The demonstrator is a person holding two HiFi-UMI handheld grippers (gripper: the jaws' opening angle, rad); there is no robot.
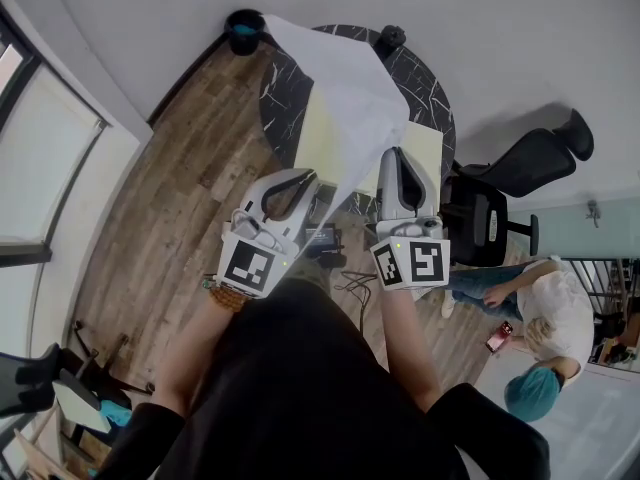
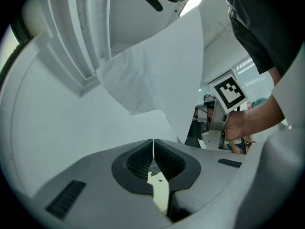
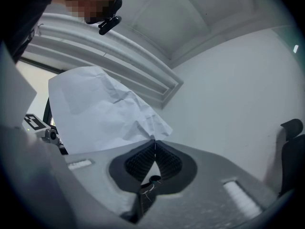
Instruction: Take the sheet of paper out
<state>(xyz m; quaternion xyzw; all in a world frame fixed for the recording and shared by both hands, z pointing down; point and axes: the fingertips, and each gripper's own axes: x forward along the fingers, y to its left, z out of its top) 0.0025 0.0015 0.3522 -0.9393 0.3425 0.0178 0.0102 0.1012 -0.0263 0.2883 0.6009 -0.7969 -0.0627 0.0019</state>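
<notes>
A white sheet of paper [image 1: 340, 98] hangs lifted above a round black marble table [image 1: 285, 88], over a pale yellow folder [image 1: 315, 133] lying there. My right gripper [image 1: 393, 154] is shut on the sheet's edge; in the right gripper view the creased sheet [image 3: 95, 113] runs straight into the closed jaws [image 3: 154, 141]. My left gripper [image 1: 305, 180] sits just left of the sheet's hanging lower corner. Its jaws [image 2: 153, 141] are shut, and the sheet [image 2: 162, 75] hangs beyond them, apart from the tips. The right gripper's marker cube [image 2: 229, 90] shows behind the sheet.
A black office chair [image 1: 510, 188] stands right of the table. Two people [image 1: 540, 313] are at the lower right. A dark cup-like object [image 1: 243, 30] and another black item [image 1: 390, 36] sit at the table's far rim. Cables [image 1: 350, 283] lie on the wooden floor [image 1: 170, 208].
</notes>
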